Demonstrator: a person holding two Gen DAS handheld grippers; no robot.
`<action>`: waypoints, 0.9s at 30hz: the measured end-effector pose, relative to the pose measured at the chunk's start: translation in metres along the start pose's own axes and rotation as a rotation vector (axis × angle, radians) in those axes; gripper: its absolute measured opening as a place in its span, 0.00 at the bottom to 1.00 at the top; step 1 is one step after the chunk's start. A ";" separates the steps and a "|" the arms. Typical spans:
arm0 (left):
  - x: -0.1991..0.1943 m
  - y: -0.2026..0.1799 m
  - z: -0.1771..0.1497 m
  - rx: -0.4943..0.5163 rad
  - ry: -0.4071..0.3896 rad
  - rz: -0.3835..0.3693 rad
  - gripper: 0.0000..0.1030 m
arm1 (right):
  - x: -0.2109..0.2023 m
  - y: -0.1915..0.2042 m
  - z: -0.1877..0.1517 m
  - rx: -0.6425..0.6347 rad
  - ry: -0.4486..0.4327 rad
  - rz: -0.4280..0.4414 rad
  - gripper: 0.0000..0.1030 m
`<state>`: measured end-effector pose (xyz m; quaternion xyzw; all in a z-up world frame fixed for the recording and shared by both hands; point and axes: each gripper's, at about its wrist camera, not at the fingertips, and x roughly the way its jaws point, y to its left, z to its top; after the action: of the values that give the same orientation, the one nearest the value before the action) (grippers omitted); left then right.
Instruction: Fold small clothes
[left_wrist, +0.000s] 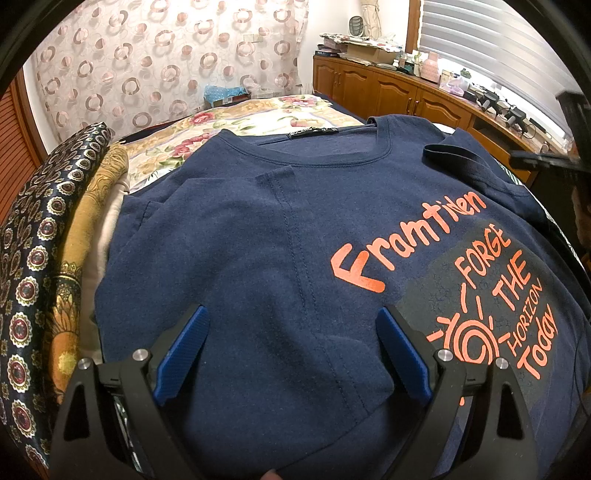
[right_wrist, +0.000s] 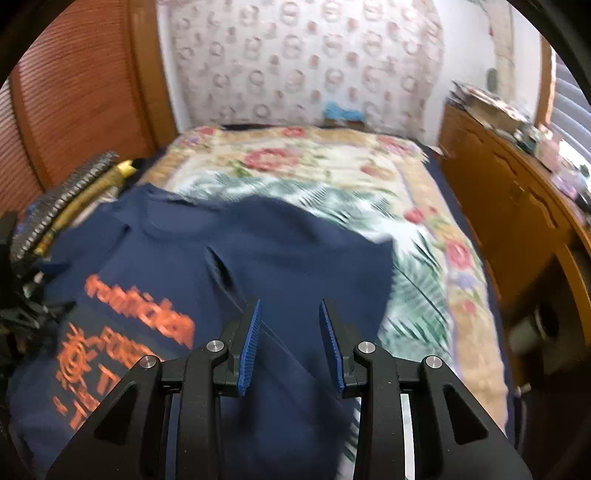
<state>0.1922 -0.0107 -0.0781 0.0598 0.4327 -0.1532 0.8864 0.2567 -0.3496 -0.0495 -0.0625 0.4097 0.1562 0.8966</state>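
A navy T-shirt (left_wrist: 258, 236) with orange print lies face up on the bed, its left side folded inward over the chest. My left gripper (left_wrist: 291, 317) is open just above the folded part, holding nothing. In the blurred right wrist view the same shirt (right_wrist: 295, 243) lies with its right side turned over onto the middle. My right gripper (right_wrist: 290, 306) is open over that folded cloth and empty. The right gripper's black body shows at the right edge of the left wrist view (left_wrist: 546, 158).
A floral bedspread (right_wrist: 332, 177) covers the bed. Folded patterned cloths (left_wrist: 48, 236) are stacked left of the shirt. A wooden cabinet (left_wrist: 399, 92) with clutter on top runs along the right. A patterned curtain (left_wrist: 155, 62) hangs behind.
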 end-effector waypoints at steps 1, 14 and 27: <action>0.000 0.000 0.000 0.000 0.000 0.000 0.90 | -0.001 -0.004 -0.005 0.010 0.007 -0.006 0.31; 0.000 0.000 0.000 0.000 0.000 0.000 0.90 | -0.005 -0.013 -0.047 0.071 0.086 -0.013 0.30; 0.000 0.000 0.000 0.000 0.000 0.000 0.90 | -0.021 0.032 -0.052 -0.017 0.043 0.195 0.04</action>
<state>0.1920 -0.0105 -0.0780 0.0597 0.4328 -0.1530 0.8864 0.1966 -0.3361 -0.0674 -0.0332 0.4319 0.2450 0.8674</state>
